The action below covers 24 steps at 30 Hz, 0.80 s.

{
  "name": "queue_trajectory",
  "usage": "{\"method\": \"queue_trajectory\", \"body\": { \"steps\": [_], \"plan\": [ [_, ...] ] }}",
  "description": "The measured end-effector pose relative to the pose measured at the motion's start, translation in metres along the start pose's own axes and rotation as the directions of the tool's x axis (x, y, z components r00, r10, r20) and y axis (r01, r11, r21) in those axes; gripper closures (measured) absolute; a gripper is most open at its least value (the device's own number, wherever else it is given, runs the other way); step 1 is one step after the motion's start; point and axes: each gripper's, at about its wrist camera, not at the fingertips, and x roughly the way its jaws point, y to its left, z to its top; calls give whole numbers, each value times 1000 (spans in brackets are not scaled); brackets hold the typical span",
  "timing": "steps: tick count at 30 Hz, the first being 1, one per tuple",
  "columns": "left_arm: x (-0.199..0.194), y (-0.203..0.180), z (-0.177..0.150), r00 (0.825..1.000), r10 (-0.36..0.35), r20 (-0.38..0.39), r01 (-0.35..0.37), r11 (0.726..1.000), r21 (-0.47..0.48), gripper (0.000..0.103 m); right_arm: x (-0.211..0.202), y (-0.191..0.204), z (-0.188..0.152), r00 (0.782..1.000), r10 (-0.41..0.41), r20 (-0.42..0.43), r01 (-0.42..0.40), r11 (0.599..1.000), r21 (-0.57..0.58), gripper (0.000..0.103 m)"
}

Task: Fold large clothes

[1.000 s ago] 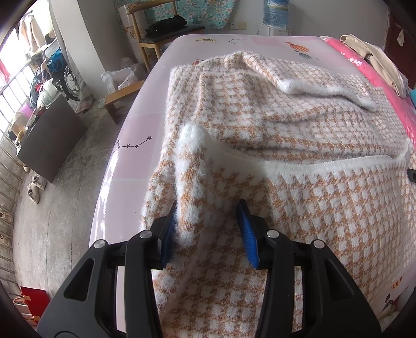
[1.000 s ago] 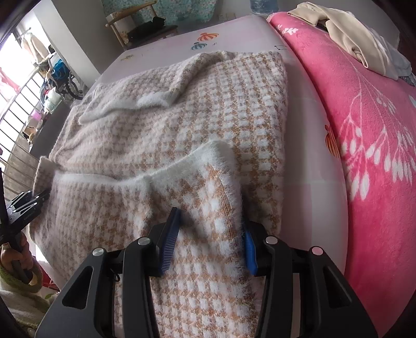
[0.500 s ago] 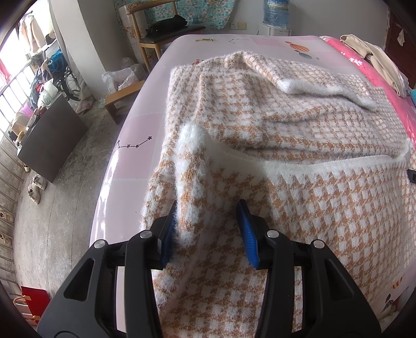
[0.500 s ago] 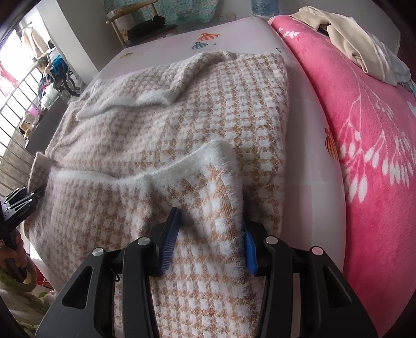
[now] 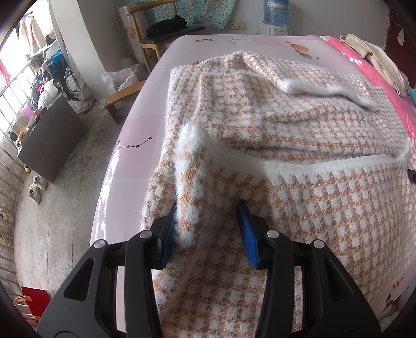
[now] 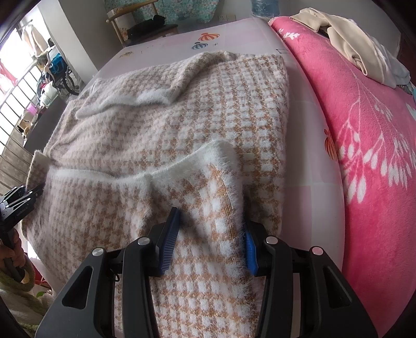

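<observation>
Both tongs, left (image 5: 208, 231) and right (image 6: 210, 234), sit spread around the hem corners of the fuzzy sweater (image 5: 299, 135) without clamping. It looks thick, floppy and light, so I'd pinch right at those white corners.

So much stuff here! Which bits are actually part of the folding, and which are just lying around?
In the job:
checked fuzzy sweater
left tongs
right tongs
bed sheet

Just lying about:
pink blanket
cream garment
wooden chair
water bottle

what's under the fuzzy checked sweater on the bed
Under the checked sweater lies the pale pink bedsheet, visible around its edges. The folded-over hem covers more sweater. Whatever sits beneath the middle is hidden.
</observation>
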Motion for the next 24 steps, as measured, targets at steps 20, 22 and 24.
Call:
{"method": "queue_trajectory", "body": {
  "steps": [20,22,24],
  "plan": [
    [-4,17,-7,998,-37,58,39,999,-33,70,-11,16,-4,993,-95,64,99,993,-66,85],
    [-6,21,-8,997,-46,64,48,998,-31,77,-16,15,-5,993,-86,83,91,994,-55,92],
    [-9,25,-9,996,-49,69,51,998,-25,86,-22,13,-8,992,-75,105,79,996,-39,93]
  ]
}}
